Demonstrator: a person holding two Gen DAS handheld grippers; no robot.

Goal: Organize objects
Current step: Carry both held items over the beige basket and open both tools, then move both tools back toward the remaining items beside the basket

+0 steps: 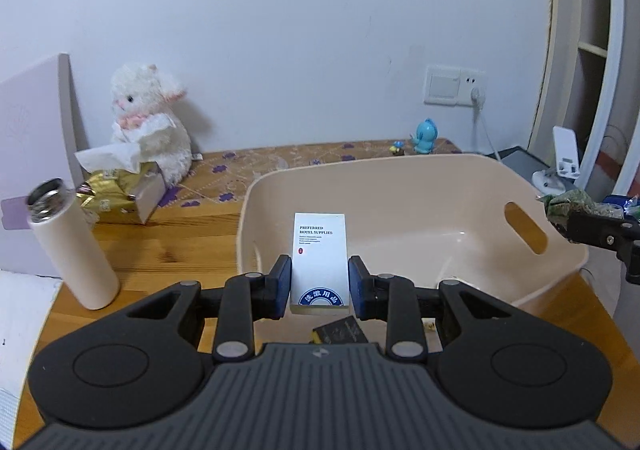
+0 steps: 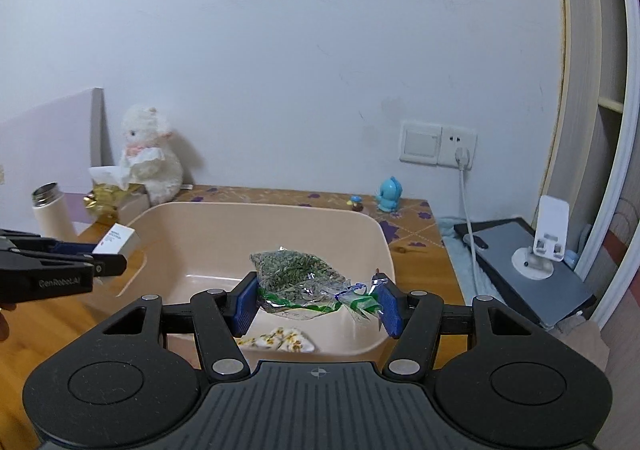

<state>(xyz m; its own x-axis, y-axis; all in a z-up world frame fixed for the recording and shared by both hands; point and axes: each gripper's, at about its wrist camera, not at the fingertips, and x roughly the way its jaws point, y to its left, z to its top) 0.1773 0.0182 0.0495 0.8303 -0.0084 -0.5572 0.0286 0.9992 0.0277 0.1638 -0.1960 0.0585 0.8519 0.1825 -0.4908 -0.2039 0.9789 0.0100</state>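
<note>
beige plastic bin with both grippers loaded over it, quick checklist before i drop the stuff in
1. Left gripper holds the white hotel supplies box between both pads: ok.
2. Right gripper holds the clear bag of green dried leaves: ok.
3. Box is over the beige plastic bin: ok.
4. Bag is over the bin: ok.
5. Bin floor free for both: ok.
6. White steel-rimmed bottle stands apart from the bin: ok.

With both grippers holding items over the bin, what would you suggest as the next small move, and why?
Probably lower the left gripper slightly and open it: the white box it clamps already hangs over the beige bin, whose floor below looks bare. The right gripper, holding the bag of green leaves, could follow.
</note>
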